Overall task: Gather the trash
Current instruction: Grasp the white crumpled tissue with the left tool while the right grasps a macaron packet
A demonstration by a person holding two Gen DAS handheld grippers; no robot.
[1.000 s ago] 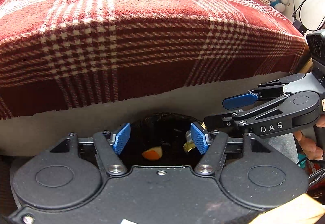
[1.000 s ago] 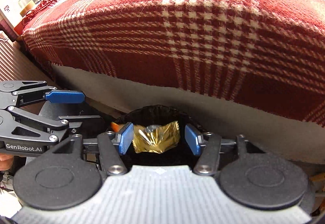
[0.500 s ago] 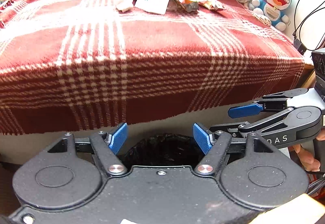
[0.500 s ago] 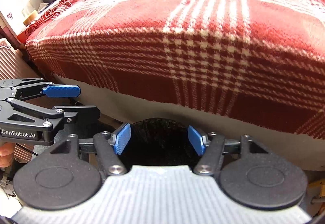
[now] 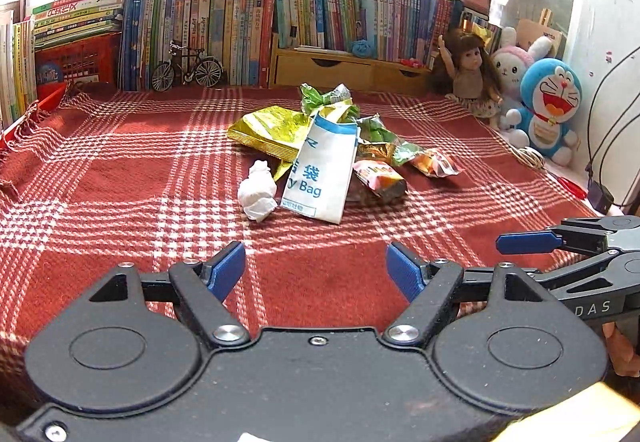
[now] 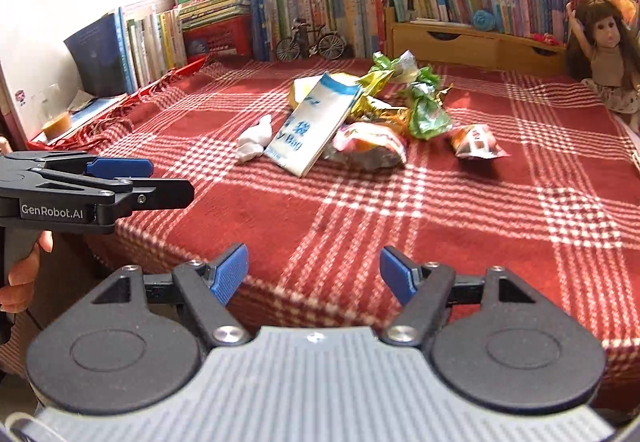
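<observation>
Both empty and spread wide, left gripper point(image 5: 316, 273) and right gripper point(image 6: 314, 274), near edge of plaid bed point(image 5: 120, 177); still uncollected at 12 o'clock: crumpled tissue point(image 5: 257, 190), white paper bag point(image 5: 322, 169), snack wrappers point(image 5: 384, 157); most work left.

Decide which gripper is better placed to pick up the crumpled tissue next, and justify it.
Left, probably. The tissue lies on the pile's left edge, almost straight ahead of the open left gripper. From the right gripper it sits off to the left, beside the white bag.

Books point(image 5: 240, 17), toy bicycle point(image 5: 187, 66), doll point(image 5: 469, 70)
</observation>
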